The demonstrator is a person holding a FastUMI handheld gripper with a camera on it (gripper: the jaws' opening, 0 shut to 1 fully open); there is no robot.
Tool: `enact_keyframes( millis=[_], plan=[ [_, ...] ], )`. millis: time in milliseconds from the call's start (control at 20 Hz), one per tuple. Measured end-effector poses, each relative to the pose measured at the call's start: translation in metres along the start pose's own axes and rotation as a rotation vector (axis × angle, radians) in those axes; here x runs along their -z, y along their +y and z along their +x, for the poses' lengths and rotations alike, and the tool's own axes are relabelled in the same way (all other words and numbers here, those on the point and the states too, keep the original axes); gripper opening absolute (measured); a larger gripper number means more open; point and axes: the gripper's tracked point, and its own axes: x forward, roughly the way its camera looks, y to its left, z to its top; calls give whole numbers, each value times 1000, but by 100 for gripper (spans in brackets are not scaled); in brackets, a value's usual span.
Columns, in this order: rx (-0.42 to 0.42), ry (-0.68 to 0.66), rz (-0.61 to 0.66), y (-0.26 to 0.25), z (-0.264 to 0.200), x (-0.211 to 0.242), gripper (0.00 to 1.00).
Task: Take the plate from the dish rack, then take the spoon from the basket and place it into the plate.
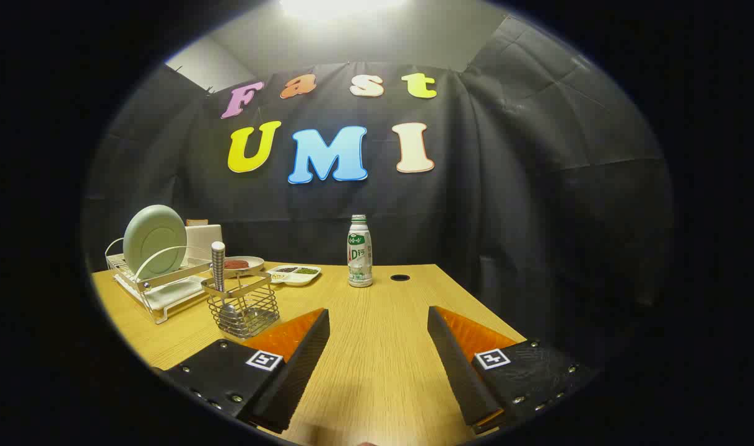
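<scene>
Low over the table, your hand-held gripper sits with its fingers spread wide, nothing between them but bare wood grain.

Just ahead of the left finger, touching distance in appearance: a wire basket. The spoon stands in it, handle upright, bowl down inside the wire and hard to make out.

Beyond the basket, further left: the dish rack. The plate stands on edge in it, leaning slightly, its face turned toward you and its rim held by the rack's wire loop.

Behind those: a small dish with something red on it, a divided tray. Straight ahead beyond the fingers, a bottle stands upright, well apart from the rack.

Judgement: the task has not begun; plate still racked, spoon still in the basket. The plate lies ahead and well to the left of your line, so you need to swing left and past the basket. Since the plate stands on edge, its upper rim is the likely pinch point. Mind the spoon handle on the way.
</scene>
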Motion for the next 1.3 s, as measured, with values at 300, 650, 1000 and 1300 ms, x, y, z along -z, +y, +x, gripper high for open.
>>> enact_keyframes(
  millis=[300, 650, 1000, 1300],
  plan=[
    [-22, -32, 9, 4, 74, -15, 97],
    [58, -137, -16, 17, 70, -95, 97],
    [133, -95, -53, 72, -16, -151, 97],
    [1, -50, -36, 194, -24, -190, 97]
  ],
)
